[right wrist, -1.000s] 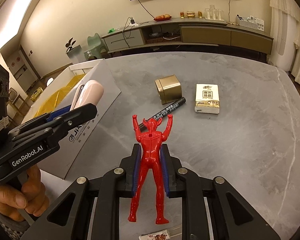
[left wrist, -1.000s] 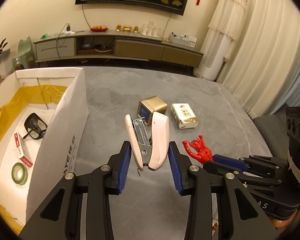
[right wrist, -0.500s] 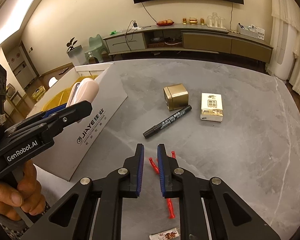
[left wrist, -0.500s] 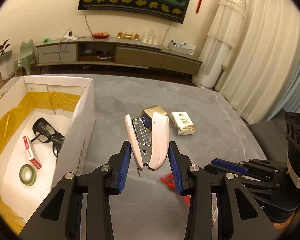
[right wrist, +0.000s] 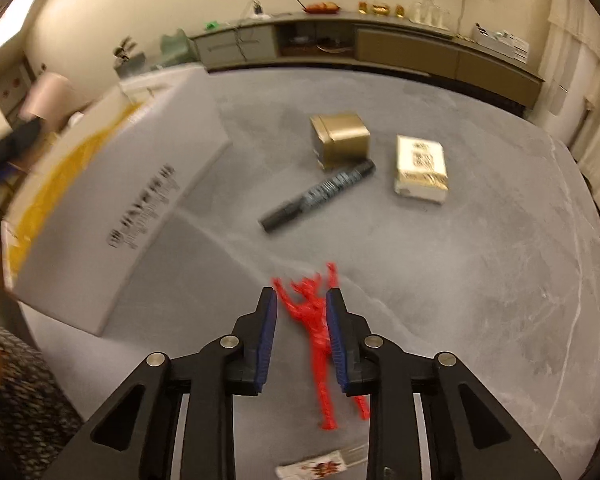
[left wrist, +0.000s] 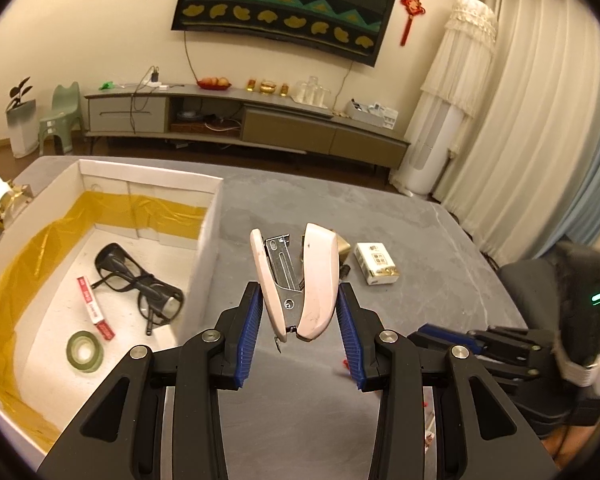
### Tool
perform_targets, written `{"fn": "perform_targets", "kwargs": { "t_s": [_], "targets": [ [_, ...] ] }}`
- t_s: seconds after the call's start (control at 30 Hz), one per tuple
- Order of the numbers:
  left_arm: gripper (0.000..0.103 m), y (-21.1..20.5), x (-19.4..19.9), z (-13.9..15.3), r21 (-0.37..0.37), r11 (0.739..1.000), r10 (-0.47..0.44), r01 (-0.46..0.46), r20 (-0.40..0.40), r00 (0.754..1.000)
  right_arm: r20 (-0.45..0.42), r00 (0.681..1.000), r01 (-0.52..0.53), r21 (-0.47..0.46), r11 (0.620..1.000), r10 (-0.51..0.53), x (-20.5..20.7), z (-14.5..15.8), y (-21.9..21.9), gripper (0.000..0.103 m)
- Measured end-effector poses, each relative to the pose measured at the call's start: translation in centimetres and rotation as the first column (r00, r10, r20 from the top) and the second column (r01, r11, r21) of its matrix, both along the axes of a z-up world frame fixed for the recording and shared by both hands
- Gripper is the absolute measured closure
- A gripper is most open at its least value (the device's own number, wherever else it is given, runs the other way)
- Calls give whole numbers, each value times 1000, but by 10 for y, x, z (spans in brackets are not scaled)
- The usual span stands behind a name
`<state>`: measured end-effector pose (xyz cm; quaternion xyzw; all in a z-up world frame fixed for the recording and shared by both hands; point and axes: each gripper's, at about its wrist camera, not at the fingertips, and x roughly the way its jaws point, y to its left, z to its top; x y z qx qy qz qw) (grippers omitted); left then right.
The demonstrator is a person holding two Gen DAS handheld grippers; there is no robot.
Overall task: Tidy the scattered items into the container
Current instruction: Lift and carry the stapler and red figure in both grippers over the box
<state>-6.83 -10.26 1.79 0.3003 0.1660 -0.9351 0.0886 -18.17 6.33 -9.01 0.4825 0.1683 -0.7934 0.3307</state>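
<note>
In the left wrist view, the left gripper (left wrist: 299,326) sits at lower centre with its blue pads clamped on a pink stapler (left wrist: 298,280), held upright above the grey table (left wrist: 420,240); the white box (left wrist: 210,216) fills the left of the frame and holds glasses (left wrist: 138,284), a tape roll (left wrist: 85,351) and a red-and-white stick (left wrist: 94,309). In the blurred right wrist view, the right gripper (right wrist: 301,338) at lower centre is narrowly parted around a red figure (right wrist: 316,328) lying on the table, and contact cannot be told. A marker (right wrist: 318,195), gold tin (right wrist: 340,138) and tissue pack (right wrist: 420,168) lie near centre frame.
</note>
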Motion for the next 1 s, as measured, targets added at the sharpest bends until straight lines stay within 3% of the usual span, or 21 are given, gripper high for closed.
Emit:
{"fn": "perform_targets", "kwargs": {
  "t_s": [0.13,0.27,0.43,0.5,0.63,0.73,0.83,0.97,1.0],
  "targets": [
    [64,-13,14,6,5,1000,20,-20,-18,1000,1,1000,-24,109,994,24,3,-31,-6,77],
    [64,-25,30,14,12,999,34,-34,-37,999,-28,1000,-12,111,994,15,8,-33,-8,80],
    [64,-36,47,22,17,999,43,-42,-62,997,-60,998,9,38,999,-7,14,-8,-10,84],
    [64,-39,52,23,20,999,46,-45,-68,997,-73,997,13,3,1000,-13,18,5,-12,100],
    [64,-44,60,26,23,999,49,-47,-78,996,-101,995,-4,-41,999,0,27,28,-22,100],
    [64,-46,65,27,22,999,49,-47,-81,995,-86,996,-10,-42,999,6,30,26,-29,100],
    [64,-49,68,28,23,998,53,-51,-81,995,-43,999,1,-5,1000,-1,24,9,-32,95],
    [64,-52,71,28,26,998,61,-59,-81,995,-5,1000,-11,74,997,11,24,-14,-31,69],
    [64,-53,71,28,26,998,62,-60,-81,995,-3,1000,-18,93,995,19,27,-21,-30,67]
  ]
}}
